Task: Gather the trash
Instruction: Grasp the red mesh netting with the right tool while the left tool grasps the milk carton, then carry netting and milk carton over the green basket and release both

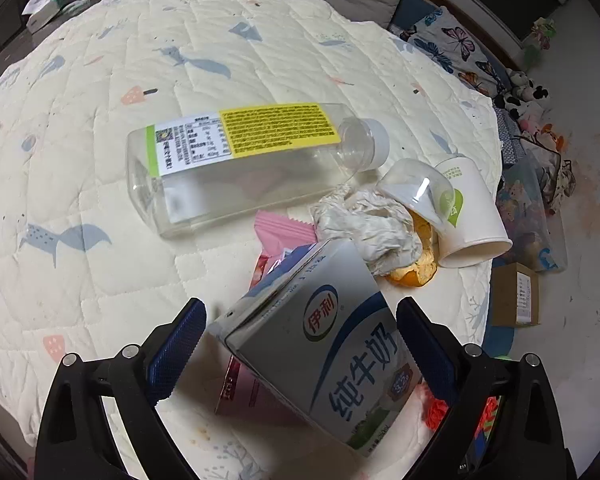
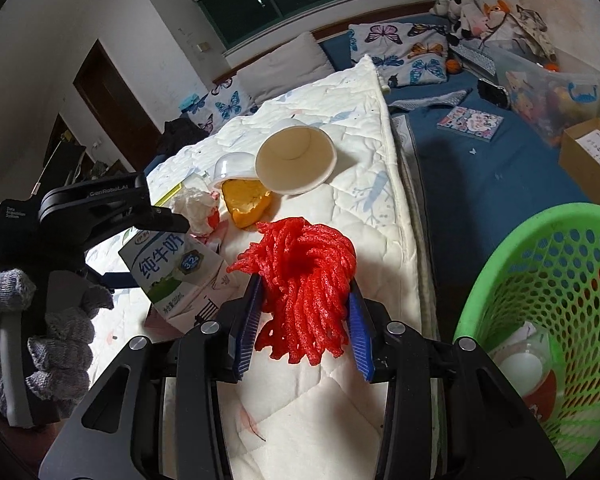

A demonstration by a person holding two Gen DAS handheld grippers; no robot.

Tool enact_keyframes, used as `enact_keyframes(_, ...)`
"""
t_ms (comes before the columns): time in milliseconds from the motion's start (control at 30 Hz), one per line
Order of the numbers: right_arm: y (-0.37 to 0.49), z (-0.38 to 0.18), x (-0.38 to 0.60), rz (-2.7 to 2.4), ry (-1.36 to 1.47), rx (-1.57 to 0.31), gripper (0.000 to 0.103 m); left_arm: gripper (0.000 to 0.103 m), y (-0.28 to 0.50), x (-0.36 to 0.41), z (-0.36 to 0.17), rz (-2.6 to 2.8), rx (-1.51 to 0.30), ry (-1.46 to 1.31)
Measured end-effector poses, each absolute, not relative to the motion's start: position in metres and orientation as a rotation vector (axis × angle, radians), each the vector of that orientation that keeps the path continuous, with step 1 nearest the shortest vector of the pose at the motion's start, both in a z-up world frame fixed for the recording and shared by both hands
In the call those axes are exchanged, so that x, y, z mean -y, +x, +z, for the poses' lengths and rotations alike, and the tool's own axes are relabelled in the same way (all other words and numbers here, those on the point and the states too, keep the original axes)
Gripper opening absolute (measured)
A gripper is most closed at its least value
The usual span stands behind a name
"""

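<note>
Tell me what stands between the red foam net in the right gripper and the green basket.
Nothing visible. The right hand-held gripper grips the red foam net, and the green basket sits open-topped just to its right, beside the mattress edge.

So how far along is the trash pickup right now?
Early. The green basket holds only a few pieces. The right gripper grips the red foam net; the left gripper is open around the milk carton. Bottle, paper cup, tissue and orange peel remain.
</note>
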State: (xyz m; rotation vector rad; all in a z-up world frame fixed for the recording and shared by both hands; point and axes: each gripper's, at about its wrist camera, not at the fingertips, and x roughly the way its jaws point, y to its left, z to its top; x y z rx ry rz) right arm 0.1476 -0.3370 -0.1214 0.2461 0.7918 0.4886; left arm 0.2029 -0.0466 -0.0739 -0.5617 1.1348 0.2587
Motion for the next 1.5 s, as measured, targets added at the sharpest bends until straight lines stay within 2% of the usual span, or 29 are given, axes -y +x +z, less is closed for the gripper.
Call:
enact_keyframes(200,0.146,-0.122,0.336,0.490,0.249,-0.792,0.041,0.081,0.202,0.051,-0.067,0.214,-1.100,-0.513)
enact_keyframes(300,0.146,-0.122,0.336,0.489,0.251,-0.791,0.041,0.066,0.199,0.049,-0.061,0.196,-1.072,-0.499)
enact_keyframes(367,0.145,-0.121,0.337,0.489,0.252,-0.788,0.041,0.061,0.197,0.048,-0.057,0.169,-1.057,-0.490)
enact_keyframes(1000,0.118,-0.109,0.360,0.445,0.311,-0.732,0.041,0.050,0.171,0.061,-0.038,-0.042,-0.937,-0.437)
enact_keyframes(1267,0.098,-0.097,0.376,0.401,0.313,-0.695,0.041,0.049,0.148,0.087,-0.020,-0.188,-0.819,-0.291)
enact_keyframes(1500,0.080,-0.091,0.408,0.287,0.320,-0.670,0.041,0.049,0.138,0.119,-0.002,-0.304,-0.784,-0.229)
